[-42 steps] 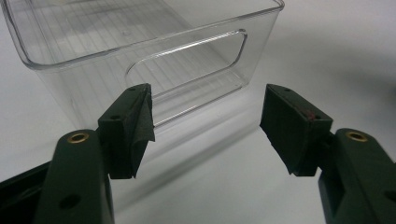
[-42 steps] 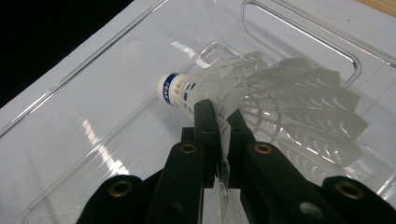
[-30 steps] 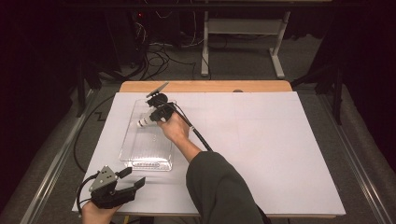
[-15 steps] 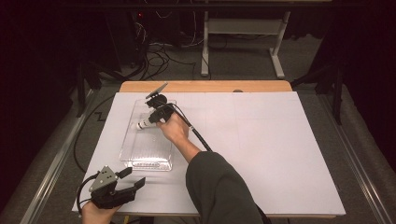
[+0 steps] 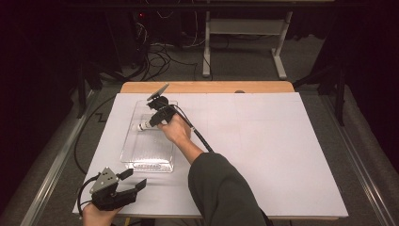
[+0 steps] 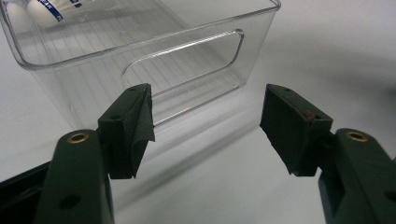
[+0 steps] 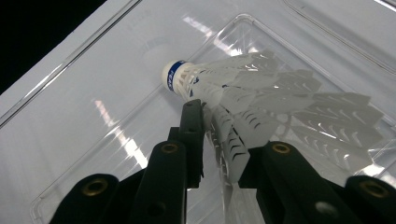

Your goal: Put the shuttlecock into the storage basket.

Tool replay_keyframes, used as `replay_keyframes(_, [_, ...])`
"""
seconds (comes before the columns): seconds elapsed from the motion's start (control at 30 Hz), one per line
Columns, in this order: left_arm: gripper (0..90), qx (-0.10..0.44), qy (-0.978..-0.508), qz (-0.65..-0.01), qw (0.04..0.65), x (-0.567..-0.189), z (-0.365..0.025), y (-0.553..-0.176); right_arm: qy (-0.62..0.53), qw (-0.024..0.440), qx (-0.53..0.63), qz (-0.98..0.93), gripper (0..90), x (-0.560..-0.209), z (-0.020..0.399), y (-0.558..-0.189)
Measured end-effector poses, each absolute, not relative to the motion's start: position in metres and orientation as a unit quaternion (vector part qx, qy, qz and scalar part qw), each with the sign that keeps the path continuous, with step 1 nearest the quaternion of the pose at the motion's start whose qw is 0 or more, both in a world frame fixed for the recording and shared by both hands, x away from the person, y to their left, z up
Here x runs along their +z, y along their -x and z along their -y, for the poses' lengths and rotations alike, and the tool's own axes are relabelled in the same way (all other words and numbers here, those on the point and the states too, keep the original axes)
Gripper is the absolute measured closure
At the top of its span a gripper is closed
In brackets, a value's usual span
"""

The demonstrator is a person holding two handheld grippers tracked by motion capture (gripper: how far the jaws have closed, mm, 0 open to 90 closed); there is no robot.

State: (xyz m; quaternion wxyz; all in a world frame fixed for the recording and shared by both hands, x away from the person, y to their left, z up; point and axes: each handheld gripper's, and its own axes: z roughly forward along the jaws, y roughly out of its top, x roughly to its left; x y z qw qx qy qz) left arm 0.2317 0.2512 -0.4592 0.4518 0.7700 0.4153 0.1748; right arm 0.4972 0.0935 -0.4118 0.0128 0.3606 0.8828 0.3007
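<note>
Right hand-held gripper [image 7: 219, 140], jaws just easing apart, straddles the white feathered shuttlecock [image 7: 261, 98] inside the clear plastic bin [image 5: 141, 155]. Left hand-held gripper [image 5: 134, 181] rests at the bin's 7 o'clock on the white worktop [image 5: 282, 150], jaws wide apart and empty.

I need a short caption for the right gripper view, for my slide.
The right gripper, jaws just opening, with a white shuttlecock between them inside a clear plastic bin.

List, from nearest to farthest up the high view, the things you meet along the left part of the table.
left gripper → near wall of the clear bin → shuttlecock in the bin, with the right gripper at it → bare wooden edge of the table.
</note>
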Motion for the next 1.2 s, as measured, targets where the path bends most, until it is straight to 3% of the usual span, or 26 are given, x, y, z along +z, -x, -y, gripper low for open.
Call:
replay_keyframes(0.33, [35.1, 0.176, -0.770, -0.415, 0.451, -0.4590, -0.2518, -0.2312, -0.359, 0.012, 0.295, -0.885, 70.5, -0.4115, -0.0924, -0.4971])
replay_keyframes(1.2, [35.2, 0.177, -0.771, -0.416, 0.449, -0.4591, -0.2520, -0.2315, -0.359, 0.004, 0.275, -0.892, 72.4, -0.4031, -0.0854, -0.4953])
